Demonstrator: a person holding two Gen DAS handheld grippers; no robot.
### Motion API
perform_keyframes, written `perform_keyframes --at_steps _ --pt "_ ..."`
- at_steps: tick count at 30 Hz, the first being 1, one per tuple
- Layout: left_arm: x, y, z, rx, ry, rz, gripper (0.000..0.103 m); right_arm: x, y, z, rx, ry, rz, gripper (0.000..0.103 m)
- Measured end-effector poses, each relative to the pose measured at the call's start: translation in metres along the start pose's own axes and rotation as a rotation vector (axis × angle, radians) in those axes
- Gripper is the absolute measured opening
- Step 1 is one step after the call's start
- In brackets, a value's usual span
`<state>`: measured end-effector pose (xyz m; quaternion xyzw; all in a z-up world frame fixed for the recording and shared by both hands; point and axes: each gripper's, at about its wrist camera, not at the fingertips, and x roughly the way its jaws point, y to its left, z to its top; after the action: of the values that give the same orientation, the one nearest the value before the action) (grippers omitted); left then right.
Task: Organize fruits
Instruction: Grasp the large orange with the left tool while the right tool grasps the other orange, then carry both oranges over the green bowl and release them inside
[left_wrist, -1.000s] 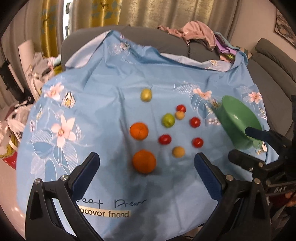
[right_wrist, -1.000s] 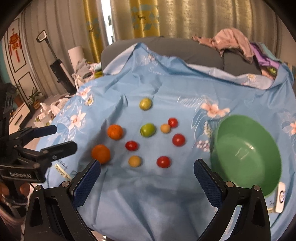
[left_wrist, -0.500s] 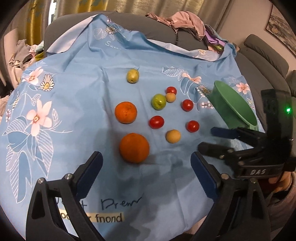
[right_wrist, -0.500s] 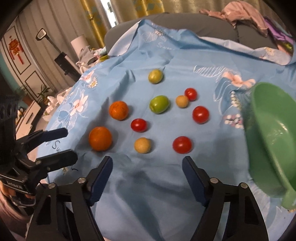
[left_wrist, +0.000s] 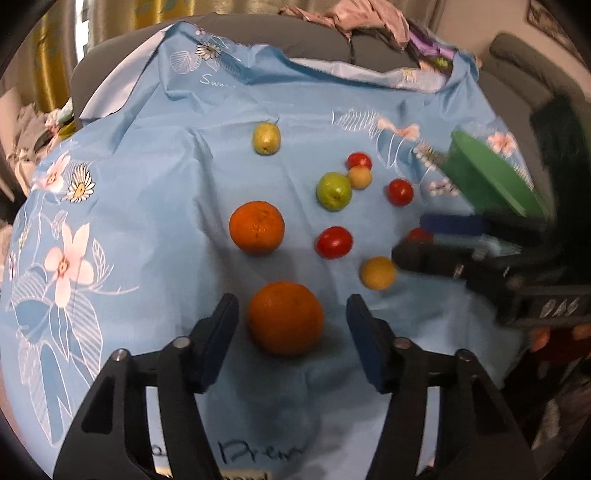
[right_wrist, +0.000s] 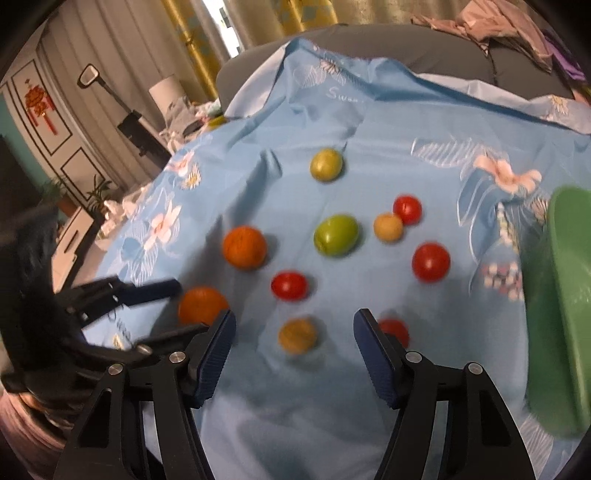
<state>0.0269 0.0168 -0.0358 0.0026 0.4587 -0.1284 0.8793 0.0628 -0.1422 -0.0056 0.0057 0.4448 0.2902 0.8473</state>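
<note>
Left wrist view: your left hand-held gripper (left_wrist: 291, 325) straddled the nearest orange (left_wrist: 285, 317) on the blue floral cloth (left_wrist: 155, 177), its jaws closing but not yet pressing the peel. The orange likely handles as firm, fairly heavy and prone to roll; take it across its widest girth.

Right wrist view: your right hand-held gripper (right_wrist: 293, 338) hung above a small yellow fruit (right_wrist: 297, 335), jaws apart and closing, pads clear of it. Being light and probably soft-skinned, it wants a gentle squeeze at mid-height. The green bowl (right_wrist: 565, 314) waited at right.
</note>
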Motion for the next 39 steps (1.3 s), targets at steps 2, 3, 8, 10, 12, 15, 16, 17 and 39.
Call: perform_keyframes --at_steps 2,3,8,10,12,15,16,17,39 --pt "0.009 -0.005 -0.001 0.054 0.032 0.034 0.051 0.003 0.001 0.007 -0.008 -0.005 0.0 0.069" --pt "0.011 -0.007 -0.002 0.073 0.033 0.048 0.049 0.005 0.001 0.01 -0.014 -0.005 0.003 0.069" --pt "0.008 0.008 -0.002 0.027 0.012 0.02 0.045 0.023 0.01 0.026 -0.051 0.009 0.035 0.069" --pt "0.002 0.014 -0.001 -0.016 -0.013 -0.002 0.045 0.032 0.014 0.032 -0.07 0.019 0.057 0.069" --pt "-0.011 0.027 0.0 -0.079 -0.053 -0.03 0.045 0.045 0.018 0.039 -0.085 0.041 0.075 0.067" --pt "-0.027 0.048 0.003 -0.145 -0.099 -0.001 0.045 0.061 0.024 0.045 -0.099 0.067 0.11 0.064" --pt "-0.029 0.052 0.004 -0.155 -0.109 0.006 0.045 0.065 0.026 0.046 -0.103 0.073 0.115 0.064" --pt "-0.032 0.057 0.006 -0.164 -0.117 0.014 0.045 0.071 0.029 0.047 -0.108 0.08 0.118 0.064" --pt "-0.045 0.041 0.015 -0.138 -0.125 0.023 0.045 0.038 0.021 0.036 -0.052 0.024 0.095 0.043"
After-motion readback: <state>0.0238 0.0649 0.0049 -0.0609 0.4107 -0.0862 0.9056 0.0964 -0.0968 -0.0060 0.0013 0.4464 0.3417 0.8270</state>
